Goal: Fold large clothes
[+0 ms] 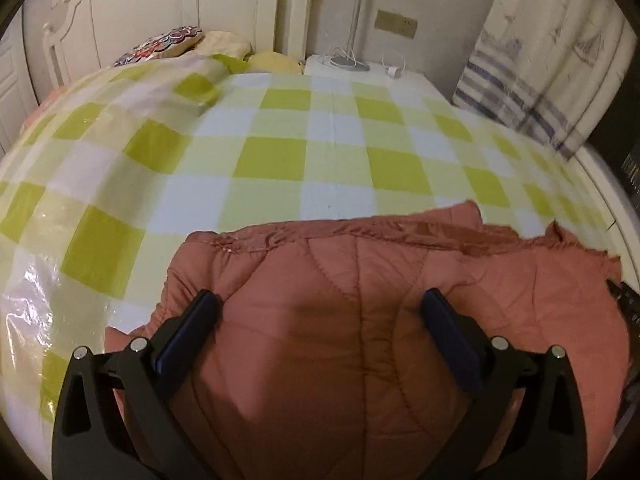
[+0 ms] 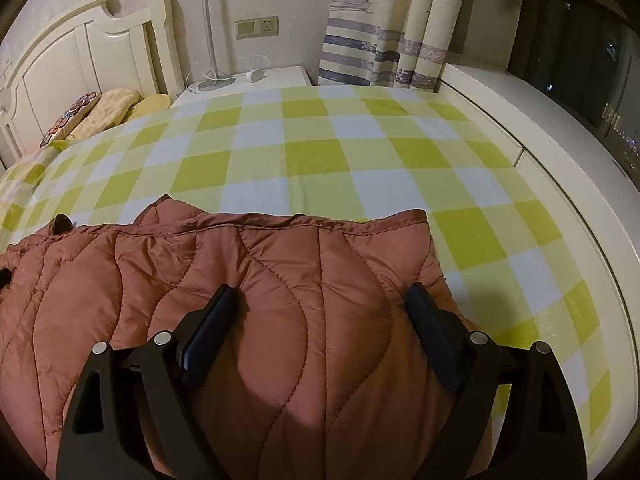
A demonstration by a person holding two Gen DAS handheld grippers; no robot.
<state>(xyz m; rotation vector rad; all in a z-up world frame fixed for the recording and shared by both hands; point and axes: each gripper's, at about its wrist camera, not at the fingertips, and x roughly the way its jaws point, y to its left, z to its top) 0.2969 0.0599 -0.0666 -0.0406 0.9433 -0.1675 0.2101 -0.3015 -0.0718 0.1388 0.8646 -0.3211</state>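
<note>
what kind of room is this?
A bedroom, almost certainly. A bed with a green checked cover and white headboard, pillows against it, a nightstand beside it, and curtains by a dark window. A quilted jacket lies on the bed.

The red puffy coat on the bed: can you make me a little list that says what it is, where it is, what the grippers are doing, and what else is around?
thing: quilted rust-red coat
place: lying on the near part of the green checked sheet
left gripper: open, over the coat, nothing pinched
right gripper: open, over the coat, nothing pinched
pillows: at the white headboard
nightstand: beside the bed, with a lamp base and cables
curtain: boat print, far corner
</note>
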